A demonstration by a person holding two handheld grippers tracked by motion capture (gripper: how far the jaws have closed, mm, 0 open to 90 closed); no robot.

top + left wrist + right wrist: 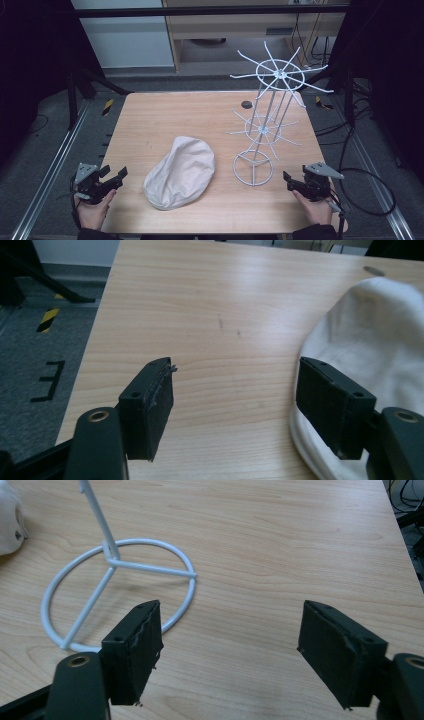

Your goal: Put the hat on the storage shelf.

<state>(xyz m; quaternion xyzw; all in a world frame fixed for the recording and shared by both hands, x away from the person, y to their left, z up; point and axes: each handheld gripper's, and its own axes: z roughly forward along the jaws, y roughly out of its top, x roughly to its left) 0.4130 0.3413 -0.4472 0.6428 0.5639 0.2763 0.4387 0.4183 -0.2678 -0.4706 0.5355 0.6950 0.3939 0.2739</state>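
We saw a wooden table (165,117) with a white cloth cap (180,172) lying near its front middle. Just to the cap's right stood a white wire rack (265,127), upright on a round ring base (253,168), with two tiers of spokes spreading out above it. A small dark round spot (246,104) sat on the table farther back, behind the rack.

At the front left corner of the table we found the left gripper (116,180), held in a hand (92,212), its jaws spread wide and holding nothing. In the left gripper view, the gripper (235,405) hovered over bare wood, and the cap (370,350) lay just past its right-hand jaw; we could not tell whether that jaw touched the cloth.

At the front right corner, the right gripper (289,181), in the other hand (315,207), also had its jaws wide apart and empty. In the right gripper view, the gripper (230,640) faced the rack's ring base (185,570), which lay just beyond its left-hand jaw, and an edge of the cap (10,525) showed at the far left.
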